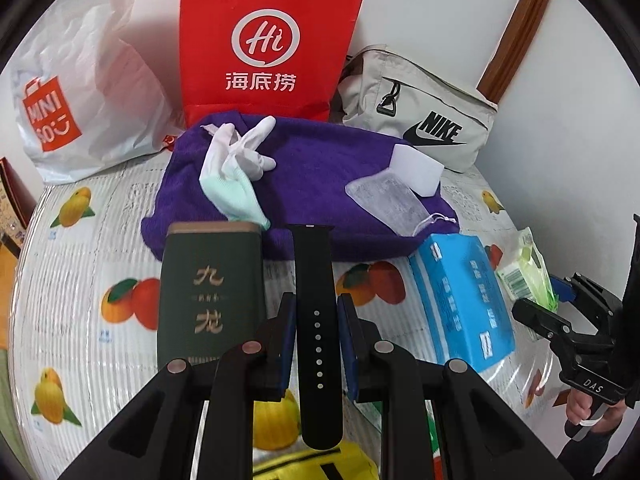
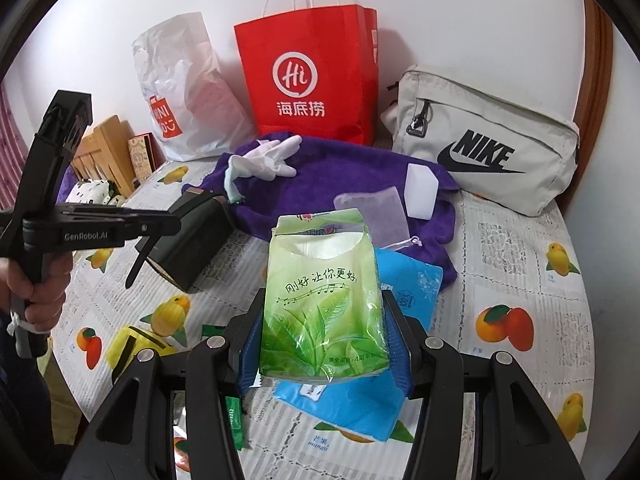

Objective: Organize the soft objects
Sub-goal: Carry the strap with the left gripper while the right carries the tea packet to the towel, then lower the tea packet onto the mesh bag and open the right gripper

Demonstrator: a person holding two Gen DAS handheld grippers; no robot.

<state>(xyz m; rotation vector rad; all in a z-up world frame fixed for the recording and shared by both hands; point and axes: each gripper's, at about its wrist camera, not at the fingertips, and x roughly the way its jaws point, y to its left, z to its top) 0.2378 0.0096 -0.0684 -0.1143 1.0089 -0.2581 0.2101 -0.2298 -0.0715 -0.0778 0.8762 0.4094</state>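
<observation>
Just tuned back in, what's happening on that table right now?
A person is sorting soft items with a gripper in each hand. The left gripper is shut on a black watch strap, held above the fruit-print tablecloth. The right gripper is clamped on a green tissue pack, above a blue tissue pack. On the purple towel lie white gloves, a clear pouch and a white sponge. Three bags stand along the wall.
</observation>
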